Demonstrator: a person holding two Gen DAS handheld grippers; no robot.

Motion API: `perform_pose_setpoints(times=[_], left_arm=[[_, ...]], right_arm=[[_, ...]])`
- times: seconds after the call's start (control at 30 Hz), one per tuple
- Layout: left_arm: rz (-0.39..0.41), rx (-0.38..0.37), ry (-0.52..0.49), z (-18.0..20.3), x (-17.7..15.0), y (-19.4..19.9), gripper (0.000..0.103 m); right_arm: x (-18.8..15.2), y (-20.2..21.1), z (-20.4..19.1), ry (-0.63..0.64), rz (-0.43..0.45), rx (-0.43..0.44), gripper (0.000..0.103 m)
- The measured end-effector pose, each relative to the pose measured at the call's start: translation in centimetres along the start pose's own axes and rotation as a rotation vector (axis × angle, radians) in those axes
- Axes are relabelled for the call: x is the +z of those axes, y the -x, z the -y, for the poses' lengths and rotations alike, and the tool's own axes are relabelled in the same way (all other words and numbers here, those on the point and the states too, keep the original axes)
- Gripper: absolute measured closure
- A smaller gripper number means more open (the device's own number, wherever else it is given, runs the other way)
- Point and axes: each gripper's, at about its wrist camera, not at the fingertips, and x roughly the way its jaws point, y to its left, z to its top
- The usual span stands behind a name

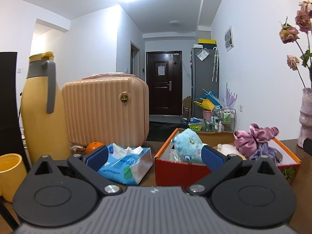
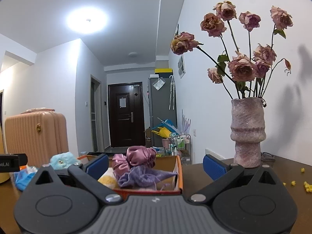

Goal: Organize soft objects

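Blue plush toy (image 1: 188, 143), pink satin cloth (image 2: 136, 159) and purple knit (image 2: 144, 177) already sit in the orange box (image 1: 175, 167), while both grippers (image 1: 155, 157) (image 2: 155, 165) hang wide open, holding nothing.

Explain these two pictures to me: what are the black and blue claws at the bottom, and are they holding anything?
Each picture comes from a camera mounted on a handheld gripper, looking out along its two blue-padded fingers. One shows the left gripper, the other the right gripper. Both are open and hold nothing. On the brown table stands an orange box with a blue plush toy, pink satin cloth and a purple knit inside. Beside it lie a tissue pack, a suitcase, a yellow jug and a vase of dried roses.
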Motion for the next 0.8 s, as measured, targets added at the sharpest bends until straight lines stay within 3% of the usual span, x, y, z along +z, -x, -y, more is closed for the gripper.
perform_pose_setpoints(times=[0.3,0.8], left_arm=[[-0.001,-0.032,-0.024,-1.5,-1.1,5.4,0.0],[0.063,-0.113,-0.035,-3.3,-2.9,17.2,0.0]], right_arm=[[-0.1,5.5,0.6,0.029,-0.02,0.012,0.0],[0.0,16.1,1.6,0.043,-0.065,0.056,0.0]])
